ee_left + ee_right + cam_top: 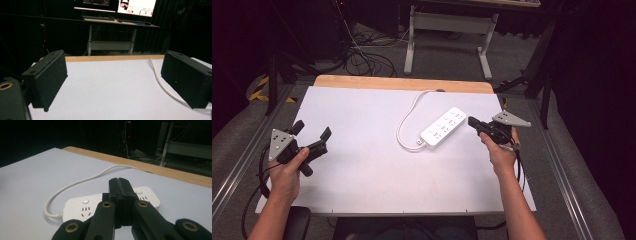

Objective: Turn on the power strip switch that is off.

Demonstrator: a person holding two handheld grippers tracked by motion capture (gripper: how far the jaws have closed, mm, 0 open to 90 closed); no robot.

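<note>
1. White sheeting is covering the bench (362,175), with a strip of bare wood showing along its far edge; it is carrying everything in play.
2. Lying right of the bench's middle, the white power strip (443,128) is sitting flat and slanted, sockets up, with its white cord (404,120) looping away to the left and back toward the far edge.
3. Hovering just beside the strip's right end, the right claw (473,121) is pointing its tip at it, jaws pressed fully together and gripping nothing. In the right gripper view the closed tip is lining up over the strip (82,207), near one of its round buttons (85,201); I cannot tell whether it is touching.
4. Waiting well apart near the left edge, the left claw (314,135) is standing wide with nothing between its jaws.
5. My reading: the step in hand is approaching the strip to press a switch with the closed tip. The next move is calling for a short, steady push straight down onto one button, without shoving the light strip sideways.
</note>
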